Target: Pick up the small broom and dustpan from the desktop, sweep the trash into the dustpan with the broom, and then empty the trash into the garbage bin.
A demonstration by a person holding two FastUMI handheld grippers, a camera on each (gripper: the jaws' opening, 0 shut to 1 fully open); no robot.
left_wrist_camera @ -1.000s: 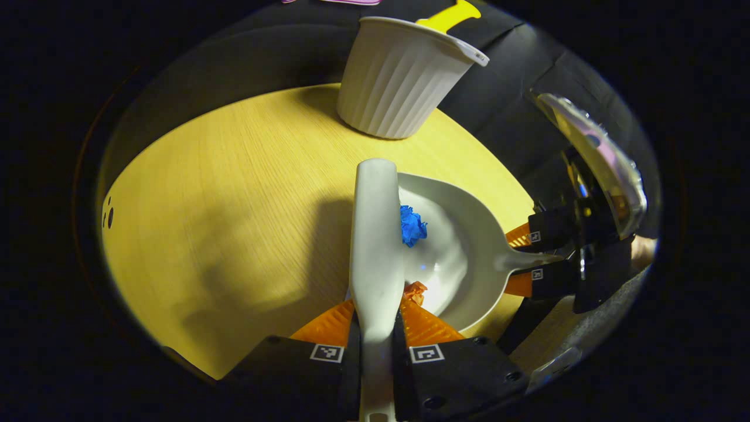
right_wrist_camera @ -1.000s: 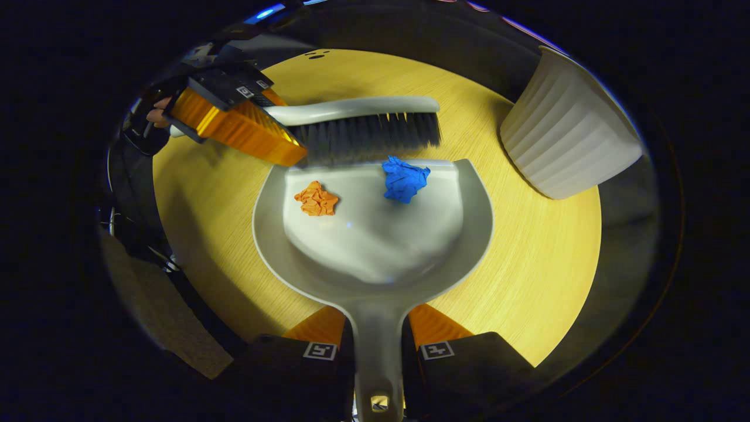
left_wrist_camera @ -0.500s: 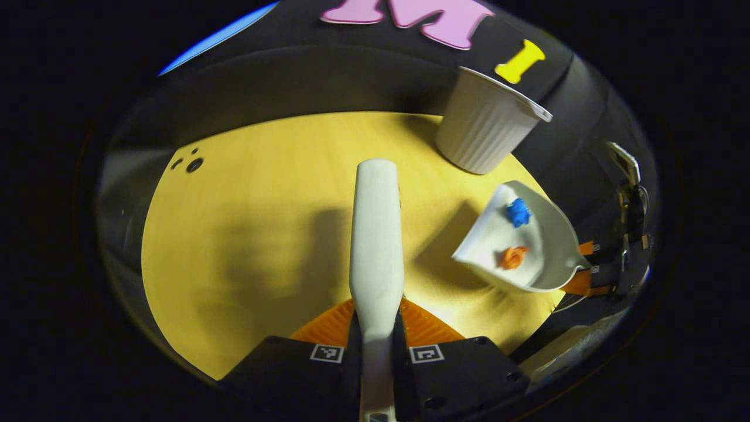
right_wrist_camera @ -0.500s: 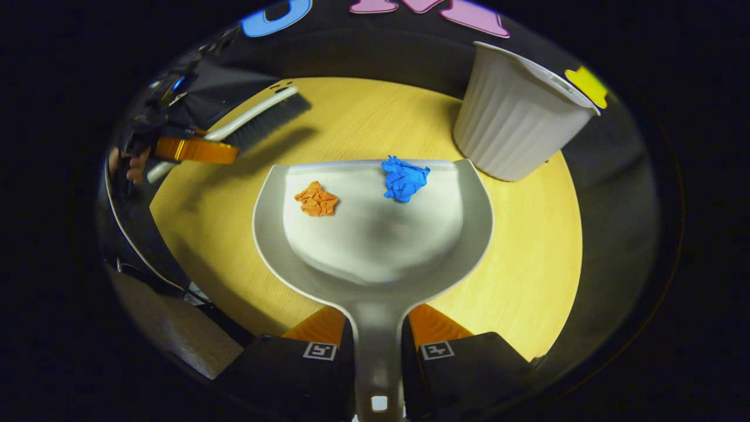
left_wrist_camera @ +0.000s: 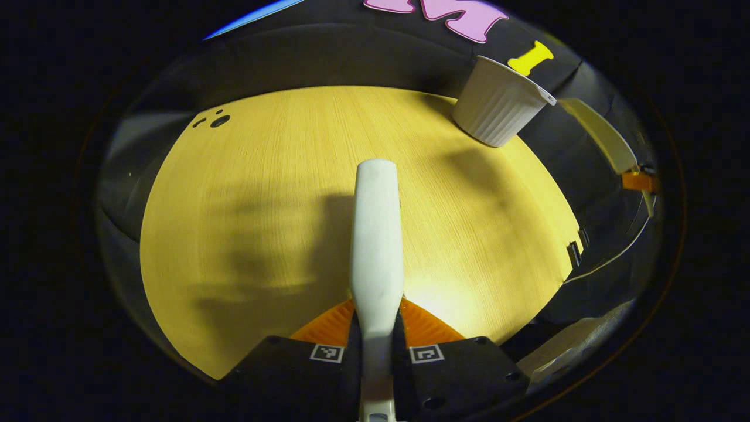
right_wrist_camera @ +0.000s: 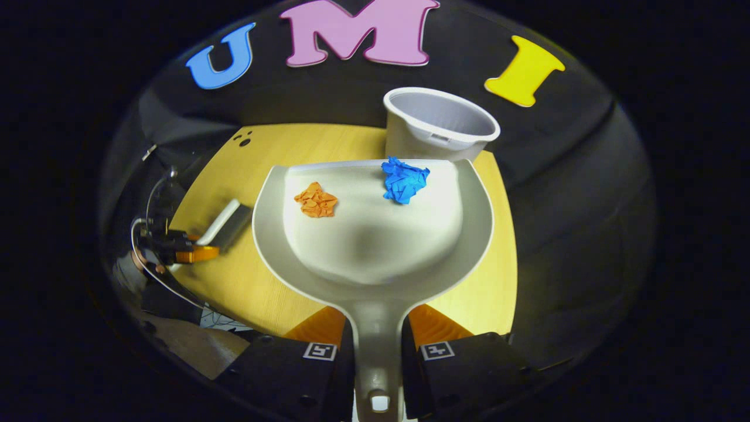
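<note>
White plastic dustpan (right_wrist_camera: 375,234) sat raised above the bench (right_wrist_camera: 480,281), its handle clamped in the right tongs (right_wrist_camera: 378,351), front edge just before the garbage bin (right_wrist_camera: 439,126). Orange scrap (right_wrist_camera: 316,200) and blue scrap (right_wrist_camera: 404,180) lay inside it. Left tongs (left_wrist_camera: 376,346) gripped the broom (left_wrist_camera: 376,234), left of the bin.

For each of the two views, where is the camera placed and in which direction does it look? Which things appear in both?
Left gripper view: rides on the left gripper, facing along the broom across the table; own fingers at the bottom.
Right gripper view: rides on the right gripper, facing down over the dustpan toward the bin; own fingers at the bottom, a hand far left.
Shared: table, bin, broom, dustpan.
</note>
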